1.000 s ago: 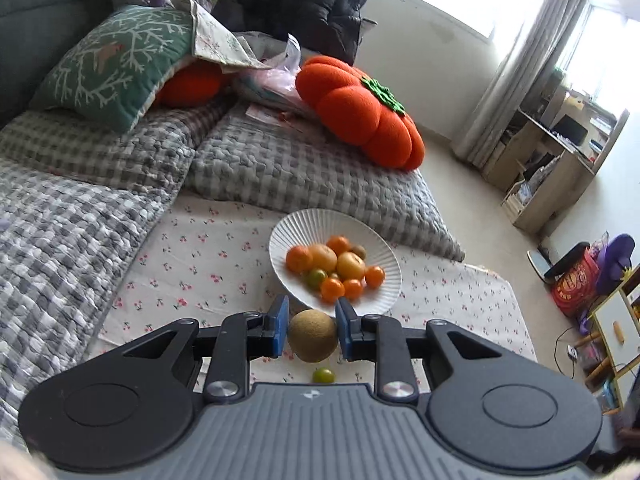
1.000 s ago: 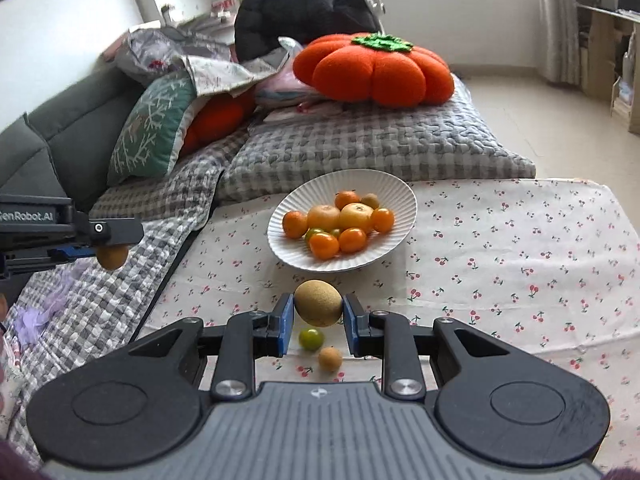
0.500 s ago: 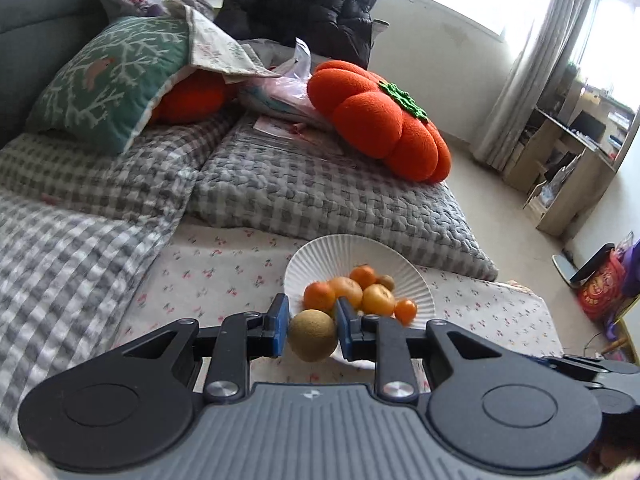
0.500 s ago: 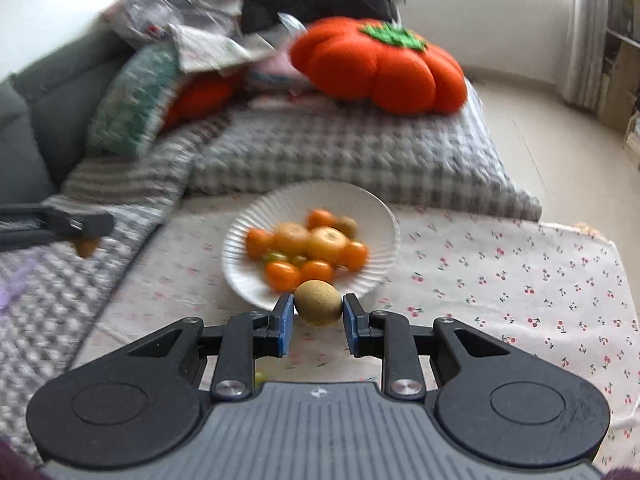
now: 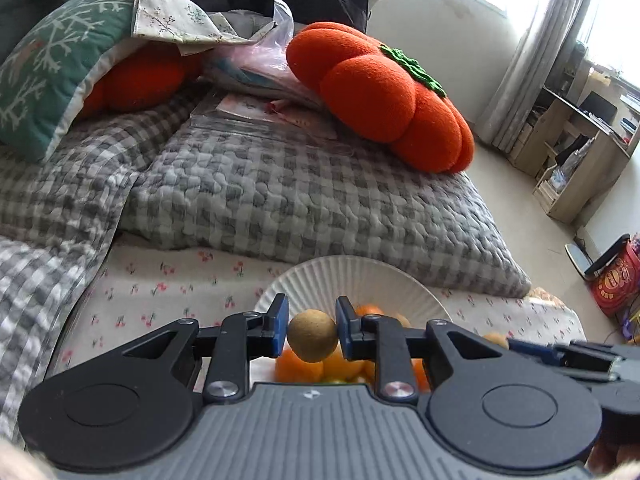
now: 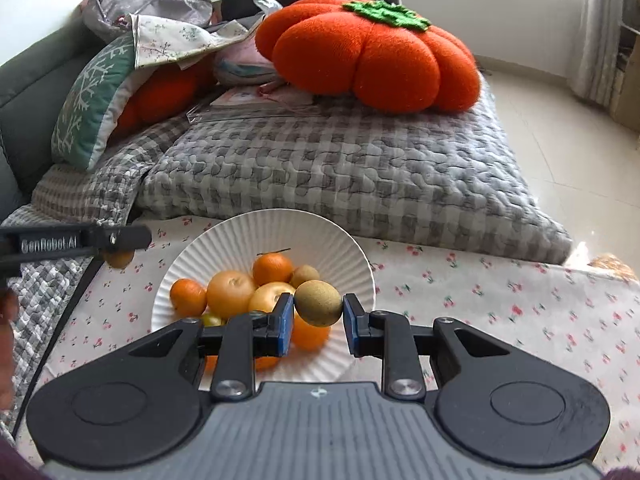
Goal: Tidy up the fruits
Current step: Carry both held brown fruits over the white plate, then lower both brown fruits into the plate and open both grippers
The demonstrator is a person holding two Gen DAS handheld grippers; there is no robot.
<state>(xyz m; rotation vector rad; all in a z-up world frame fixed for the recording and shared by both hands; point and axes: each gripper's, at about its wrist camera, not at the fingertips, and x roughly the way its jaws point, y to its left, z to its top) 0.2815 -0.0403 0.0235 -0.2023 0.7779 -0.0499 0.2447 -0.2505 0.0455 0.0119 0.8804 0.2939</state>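
Note:
A white ribbed plate (image 6: pixel 328 240) (image 5: pixel 360 276) on the floral cloth holds several oranges (image 6: pixel 230 292) and a kiwi (image 6: pixel 305 275). My left gripper (image 5: pixel 312 334) is shut on a brown kiwi (image 5: pixel 313 340), held above the plate's near edge. My right gripper (image 6: pixel 318 308) is shut on another brown kiwi (image 6: pixel 319 307), held over the fruit pile in the plate. The left gripper also shows at the left of the right wrist view (image 6: pixel 116 254), with its kiwi under it. The right gripper's tip shows at the right of the left wrist view (image 5: pixel 560 354).
A grey checked quilt (image 6: pixel 340 176) lies behind the plate, with an orange pumpkin cushion (image 6: pixel 372 52) and a green pillow (image 6: pixel 92 104) on it. The floral cloth (image 6: pixel 500 304) spreads right of the plate. A wooden shelf (image 5: pixel 580 152) and a red bag (image 5: pixel 616 280) stand at the right.
Both grippers have moved forward and lower toward the plate, each still holding its kiwi. The loose small fruits on the cloth have dropped out of sight.

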